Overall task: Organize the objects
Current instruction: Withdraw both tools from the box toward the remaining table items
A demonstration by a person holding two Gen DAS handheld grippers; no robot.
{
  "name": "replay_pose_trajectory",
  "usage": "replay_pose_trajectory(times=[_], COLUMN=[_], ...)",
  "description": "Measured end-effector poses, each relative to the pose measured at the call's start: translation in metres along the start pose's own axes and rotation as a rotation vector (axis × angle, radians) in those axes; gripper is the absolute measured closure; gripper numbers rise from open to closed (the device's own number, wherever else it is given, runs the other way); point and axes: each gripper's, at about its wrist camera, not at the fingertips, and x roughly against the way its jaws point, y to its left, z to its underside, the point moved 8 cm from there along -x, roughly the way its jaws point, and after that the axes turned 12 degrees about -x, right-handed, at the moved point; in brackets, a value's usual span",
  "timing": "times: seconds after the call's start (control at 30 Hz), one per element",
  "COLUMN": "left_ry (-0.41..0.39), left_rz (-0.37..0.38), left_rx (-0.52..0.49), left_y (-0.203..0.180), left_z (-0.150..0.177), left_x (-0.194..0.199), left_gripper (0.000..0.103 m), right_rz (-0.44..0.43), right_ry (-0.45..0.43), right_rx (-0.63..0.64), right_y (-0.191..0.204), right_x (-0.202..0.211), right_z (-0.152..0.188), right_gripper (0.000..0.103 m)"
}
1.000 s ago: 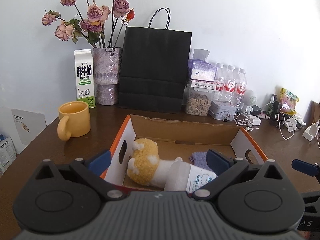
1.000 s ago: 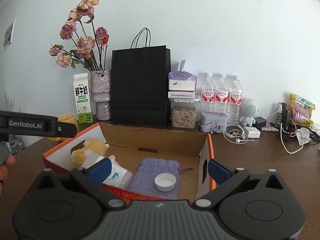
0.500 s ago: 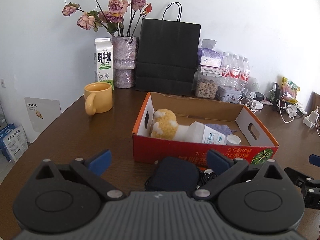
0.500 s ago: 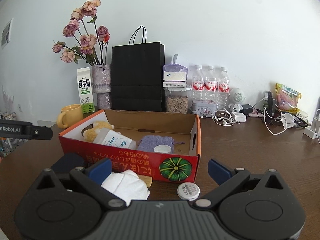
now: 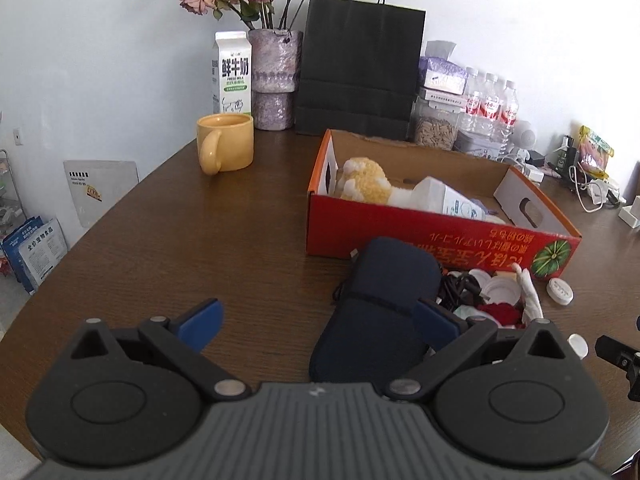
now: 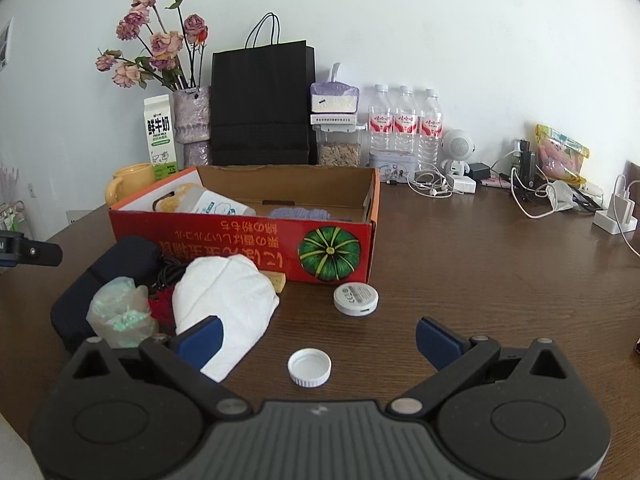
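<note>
Both grippers hover low over a dark wooden table, jaws spread wide, gripping nothing. The left gripper faces a soft navy pouch lying near the red cardboard box. The right gripper frames a ribbed white bottle cap, with crumpled white cloth left of it.

3 water bottles, 1 box, 1 mug.
</note>
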Motion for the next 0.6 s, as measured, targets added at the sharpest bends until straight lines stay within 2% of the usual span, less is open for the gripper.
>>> replay_pose_trajectory(times=[0.27, 0.33, 0.4, 0.53, 0.6], left_ry=[0.017, 0.021, 0.027, 0.038, 0.041], left_rz=[0.022, 0.029, 0.035, 0.04, 0.039], left_rx=[-0.015, -0.017, -0.018, -0.022, -0.021], left_y=[-0.005, -0.006, -0.008, -0.01, -0.01], left_z=[0.01, 0.012, 0.014, 0.016, 0.016], left_x=[-0.001, -0.003, -0.005, -0.01, -0.012], left_gripper=[0.0, 0.0, 0.0, 0.0, 0.0], right_rz=[0.006, -0.003, -0.01, -0.015, -0.017], right_ry=[0.048, 0.061, 0.066, 0.085, 0.092], right_rx=[-0.009, -0.005, 0.0, 0.003, 0.004], right_y=[-0.01, -0.009, -0.008, -0.007, -0.005], right_x=[-0.009, -0.011, -0.014, -0.023, -0.027], right_z=[0.019, 0.021, 0.023, 0.025, 0.026], right_gripper=[0.008, 0.019, 0.021, 0.038, 0.042])
